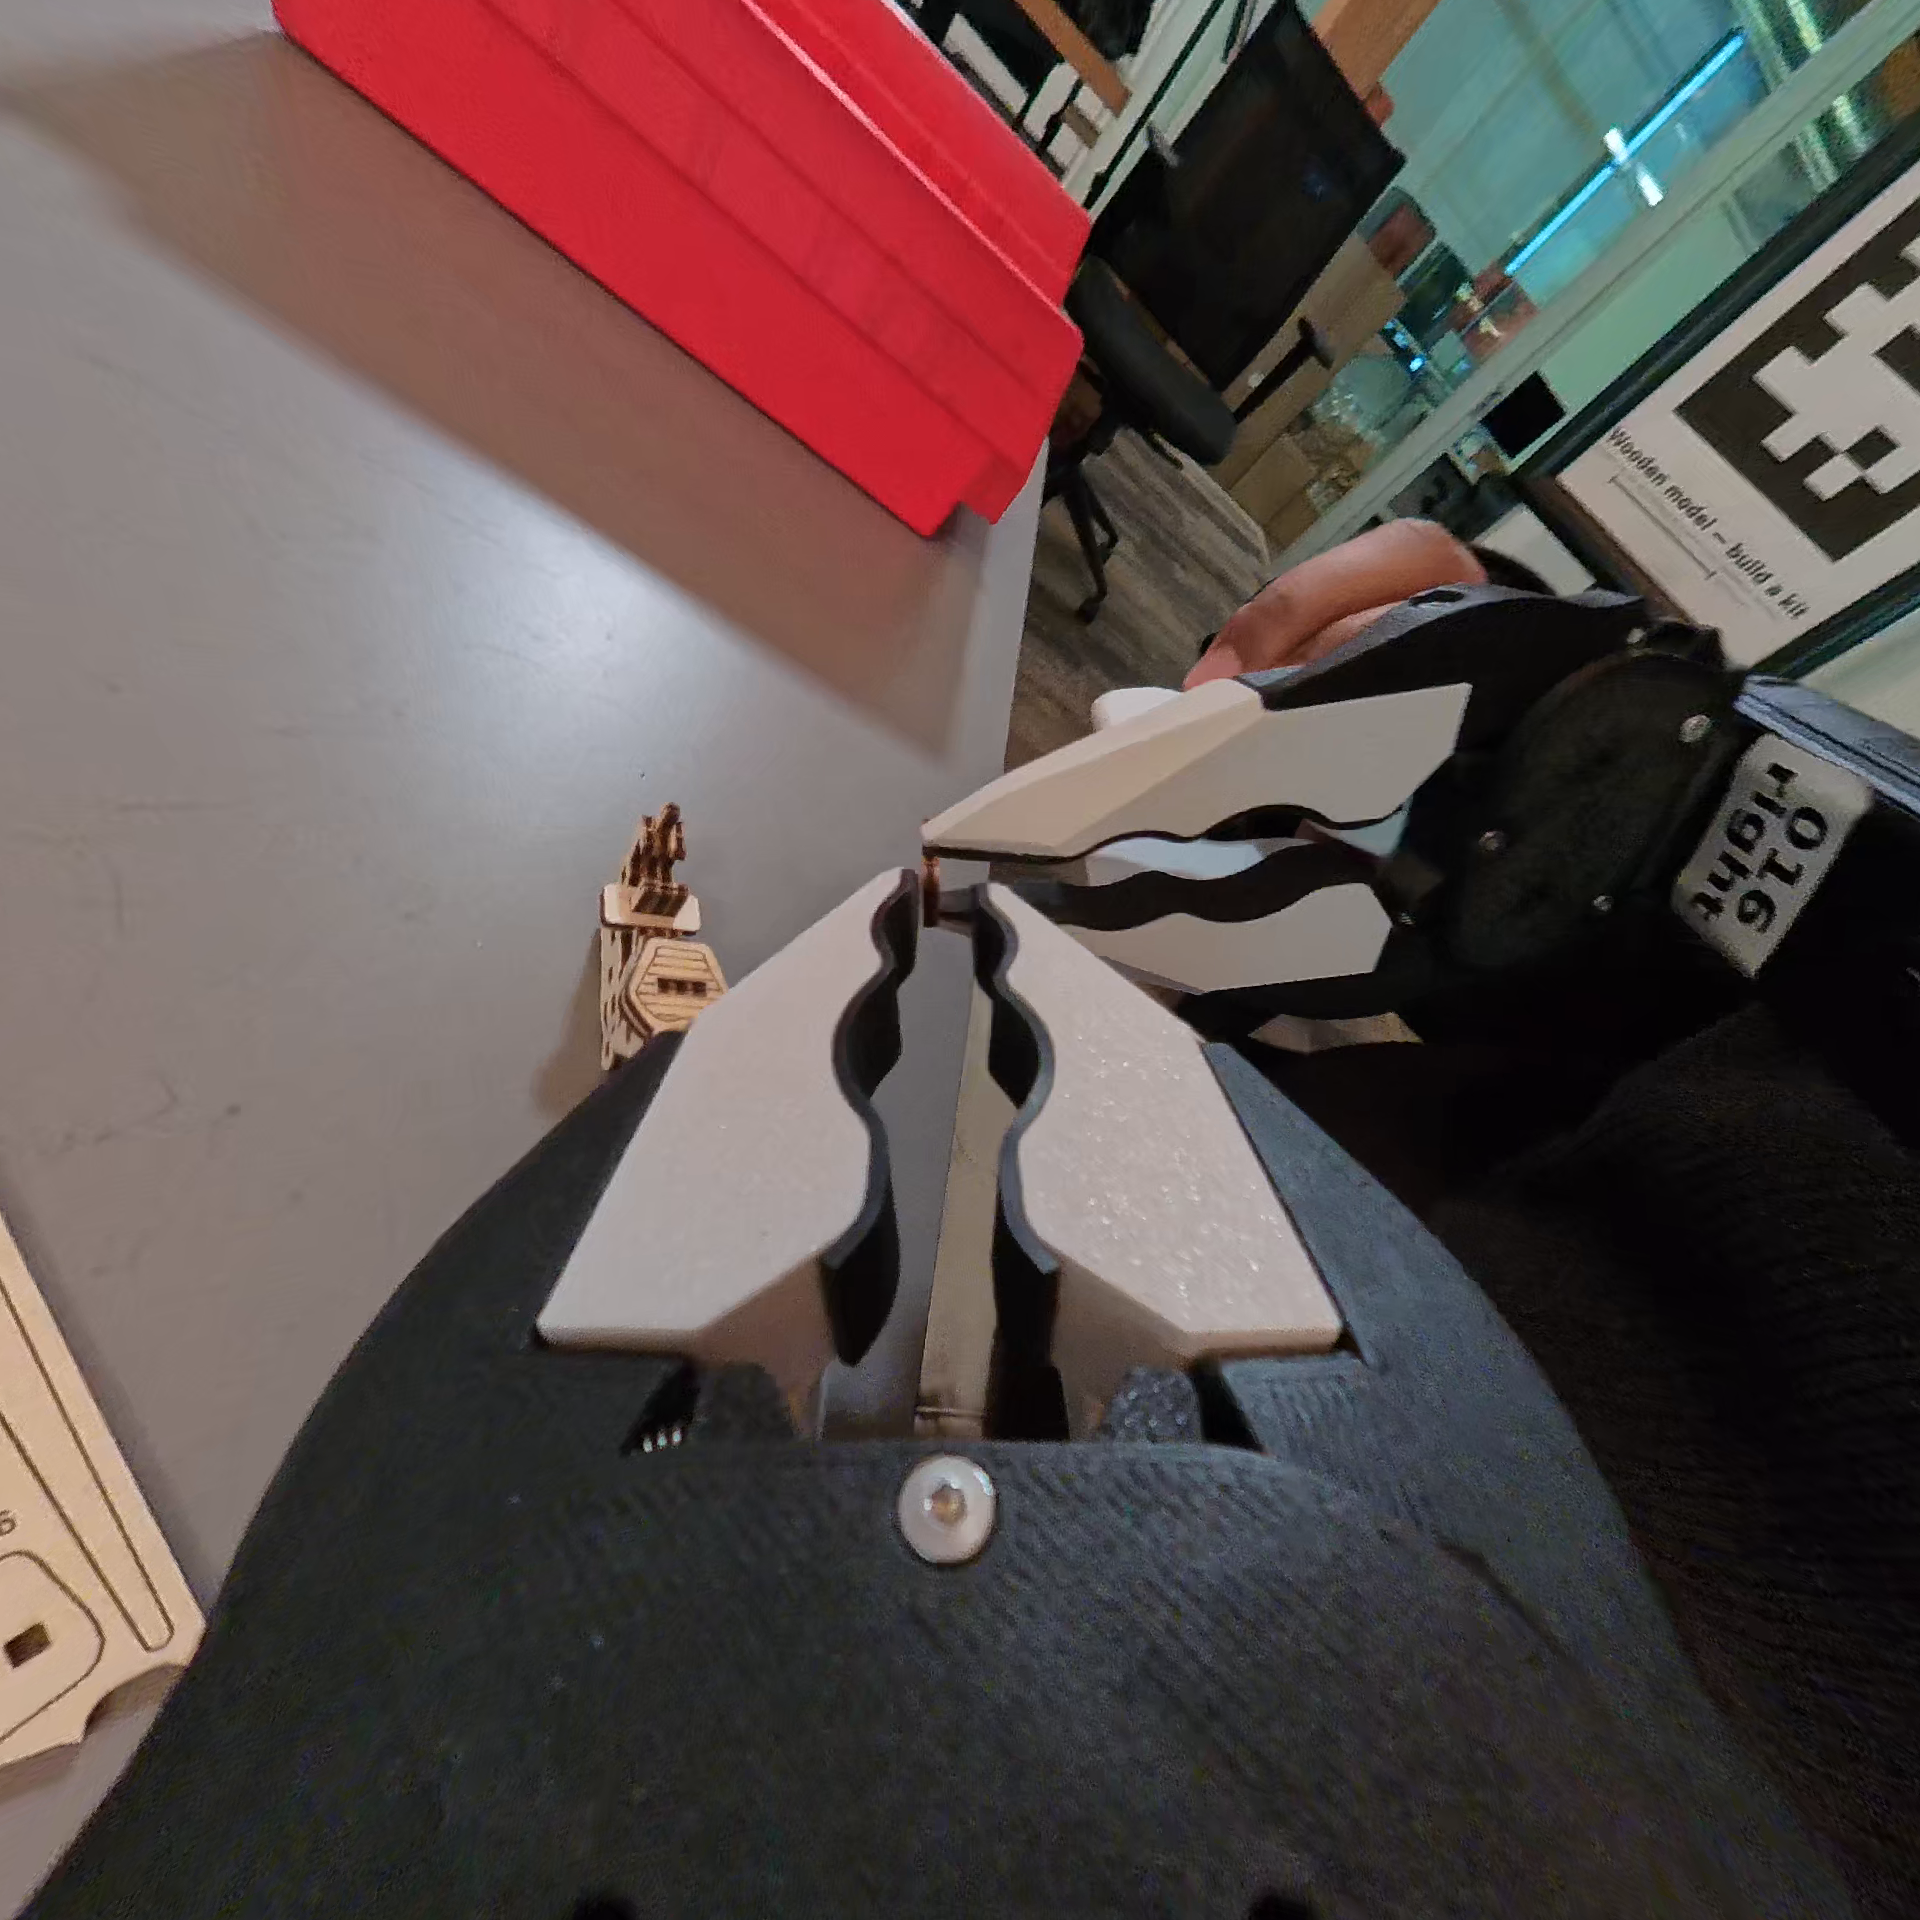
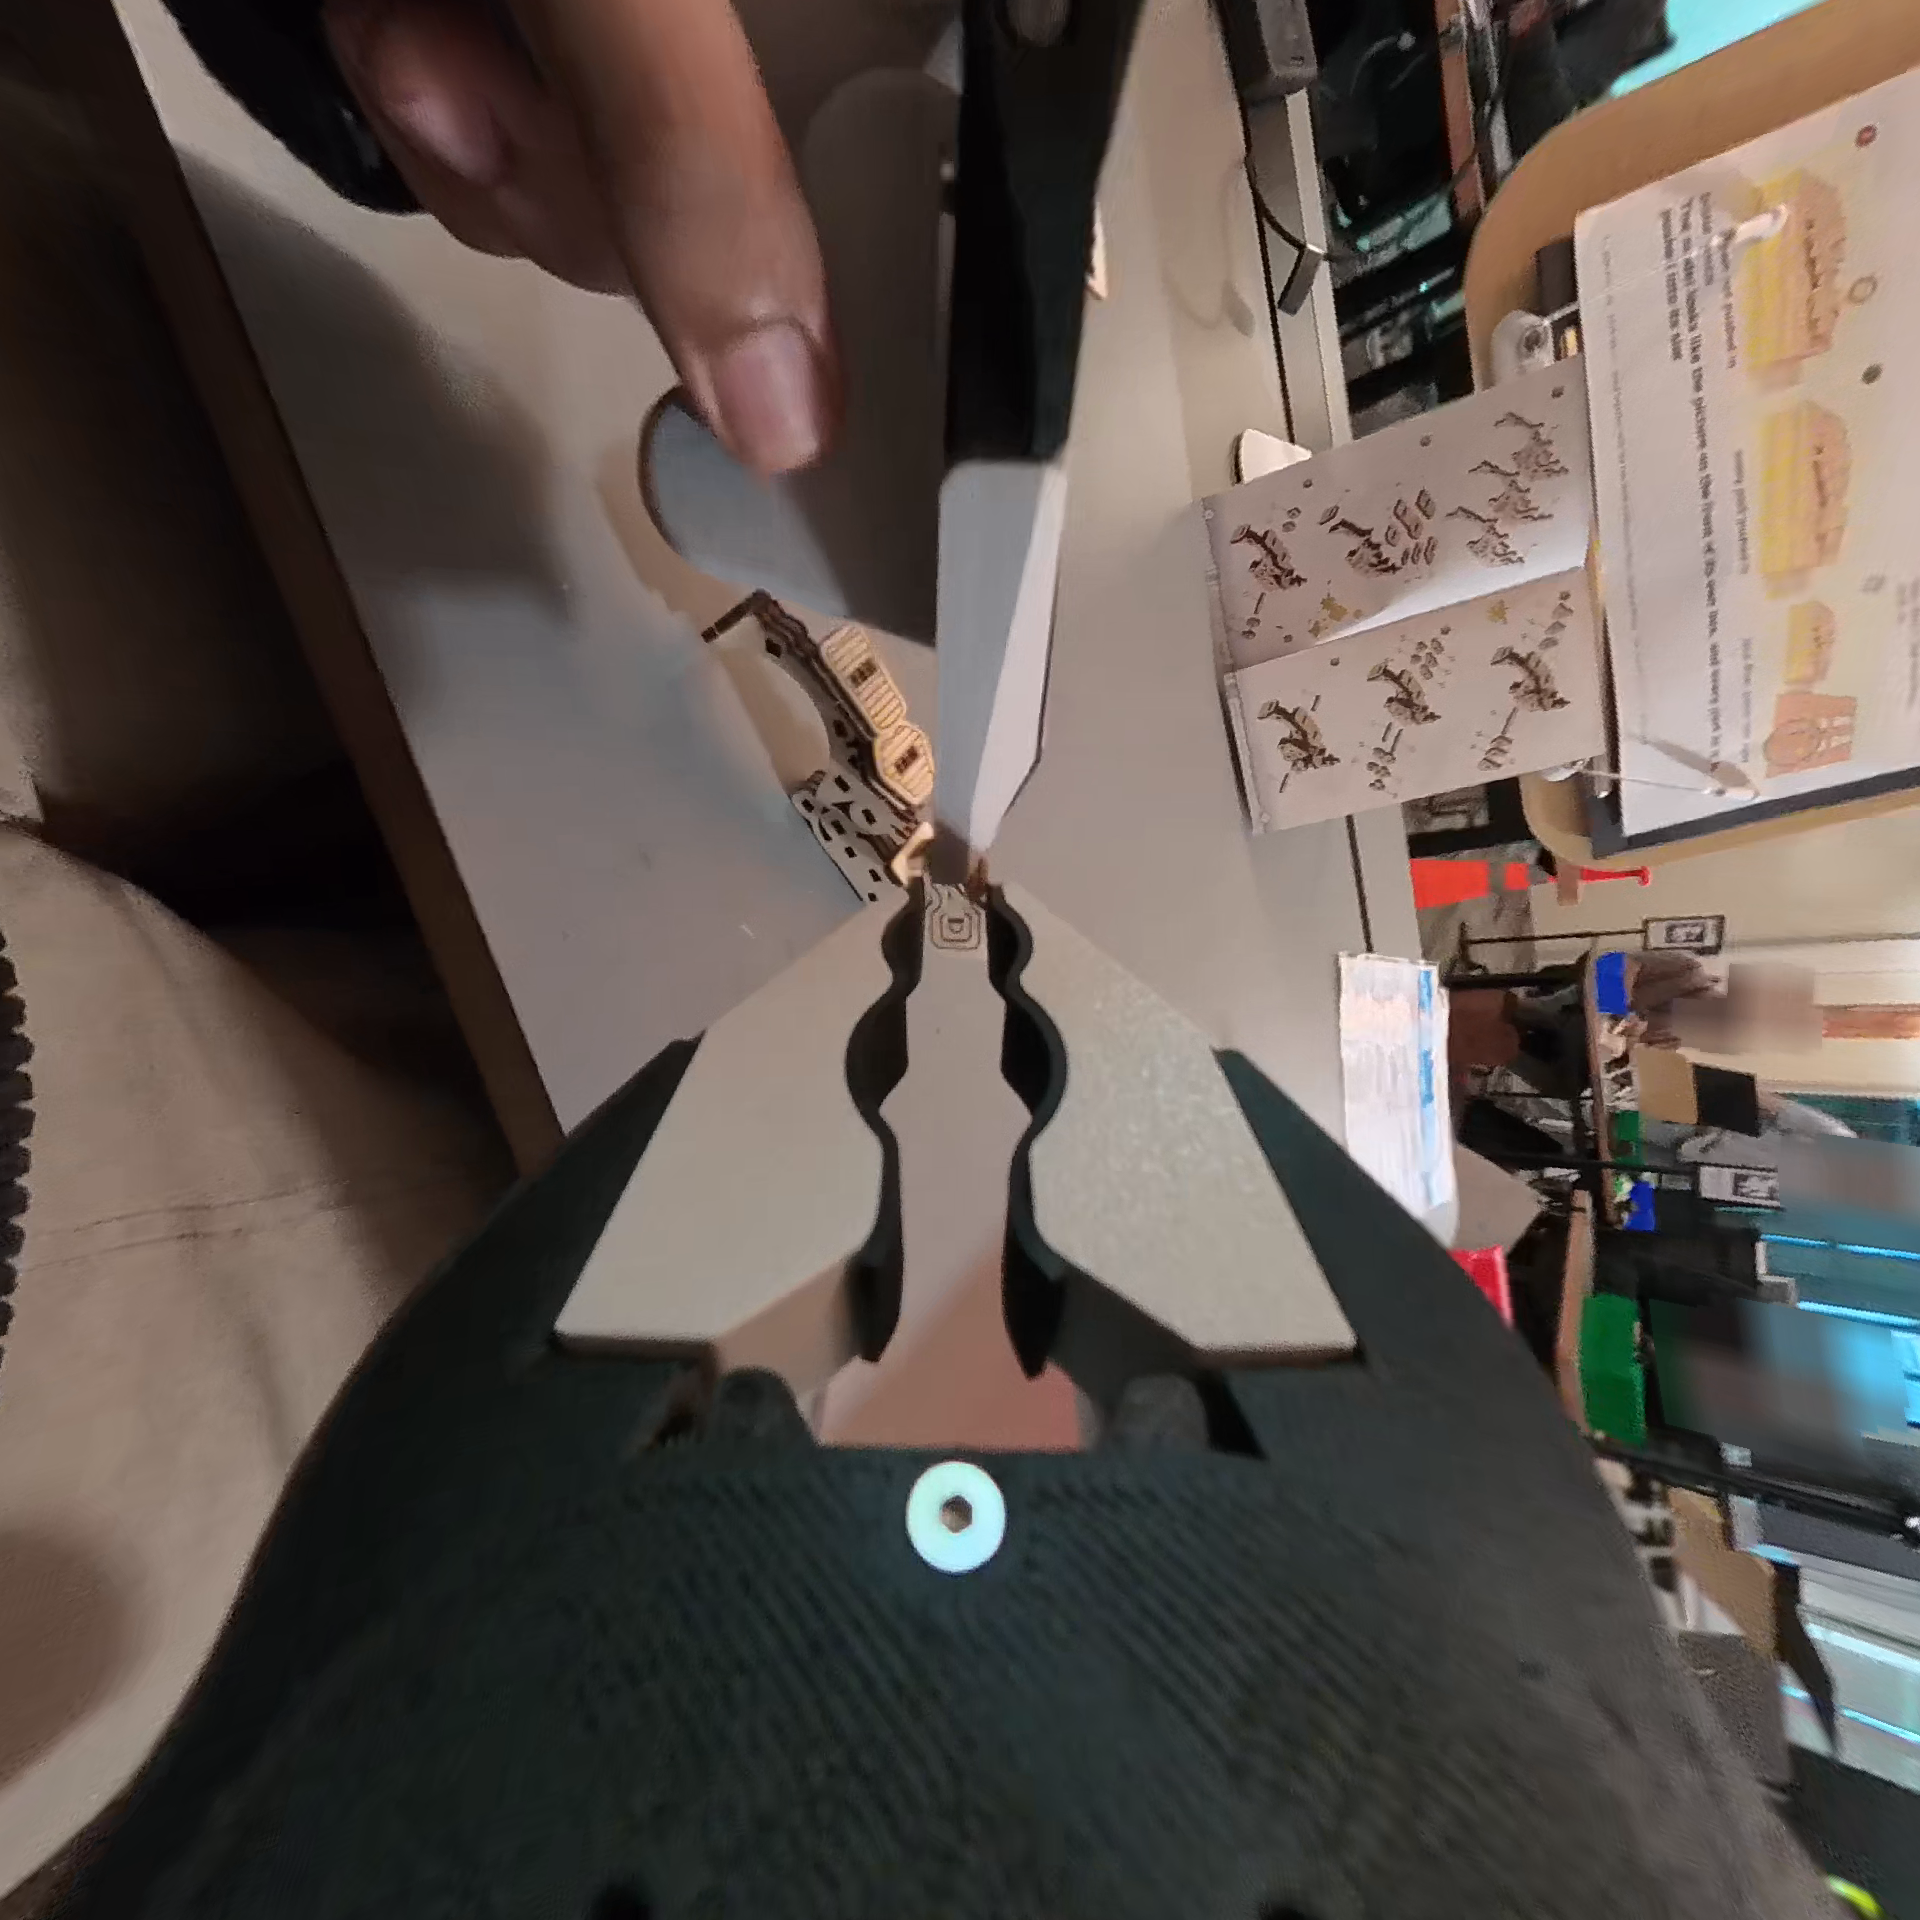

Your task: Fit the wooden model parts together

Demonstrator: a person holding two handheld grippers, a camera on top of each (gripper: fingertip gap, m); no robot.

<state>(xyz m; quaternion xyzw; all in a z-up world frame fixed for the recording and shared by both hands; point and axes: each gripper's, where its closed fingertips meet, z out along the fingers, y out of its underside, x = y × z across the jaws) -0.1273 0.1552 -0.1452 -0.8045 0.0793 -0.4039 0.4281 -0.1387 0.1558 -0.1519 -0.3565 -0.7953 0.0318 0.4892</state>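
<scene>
My left gripper is shut on a small wooden part pinched at its tips. My right gripper is shut on a flat engraved wooden part. The two grippers meet tip to tip above the table edge, and the two parts touch there. The right gripper comes in from the right in the left wrist view. The left gripper comes down from the top in the right wrist view. A partly built wooden model lies on the grey table, just beyond the tips; it also shows in the right wrist view.
Stacked red boxes stand at the table's far side. A wooden parts sheet lies at the near left. Folded instruction sheets and a booklet stand at the right. A person's finger is above the model. The grippers are tip to tip, or close to it.
</scene>
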